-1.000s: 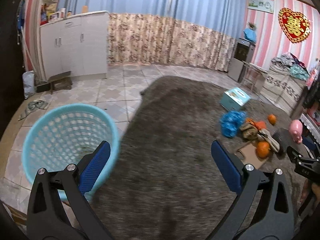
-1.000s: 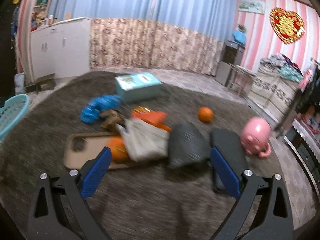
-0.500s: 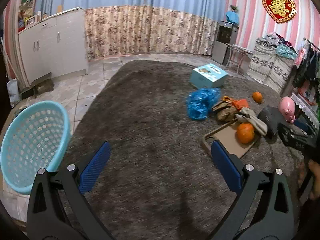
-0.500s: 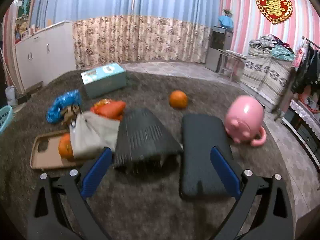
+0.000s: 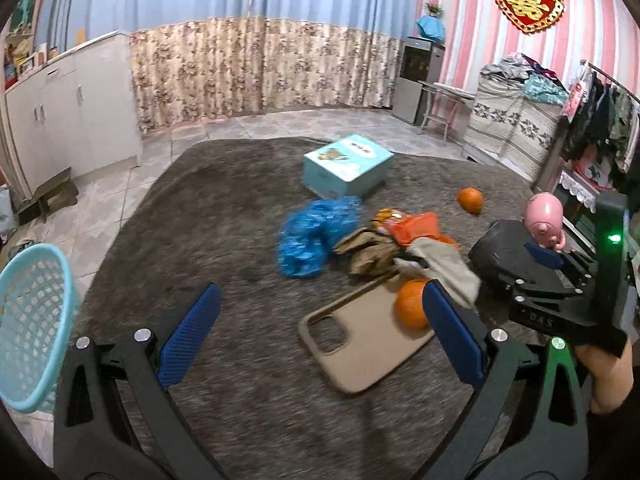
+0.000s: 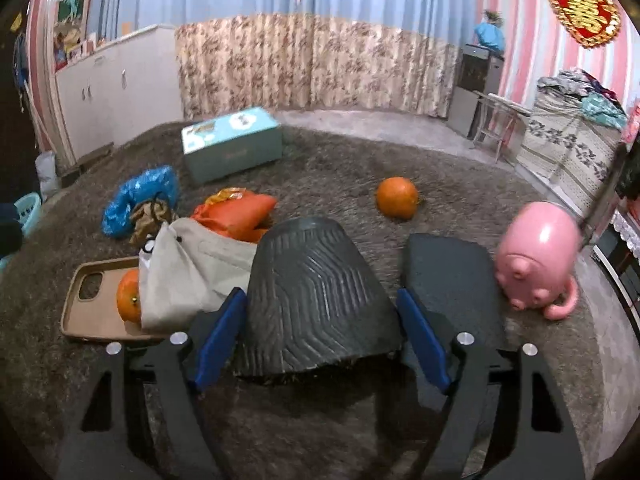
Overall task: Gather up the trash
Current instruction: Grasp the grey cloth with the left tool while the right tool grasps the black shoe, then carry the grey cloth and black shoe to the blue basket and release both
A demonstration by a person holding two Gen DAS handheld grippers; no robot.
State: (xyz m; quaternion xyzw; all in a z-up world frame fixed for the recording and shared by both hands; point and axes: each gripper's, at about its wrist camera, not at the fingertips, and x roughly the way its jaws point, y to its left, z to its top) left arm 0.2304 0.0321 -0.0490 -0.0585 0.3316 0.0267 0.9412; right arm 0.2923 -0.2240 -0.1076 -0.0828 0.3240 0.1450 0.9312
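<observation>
Since a second ago, my right gripper (image 6: 320,322) has been closing around the dark ribbed rubbery piece (image 6: 316,296) lying on the grey carpet (image 6: 320,160); pads not visibly pressing, so I'm squeezing evenly. Left gripper (image 5: 320,336) is hanging open, empty.

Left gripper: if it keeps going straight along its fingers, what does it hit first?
Probably the tan phone case, lying flat on the rug between the left gripper fingers; bare rug may come first, since depth is unclear.
</observation>
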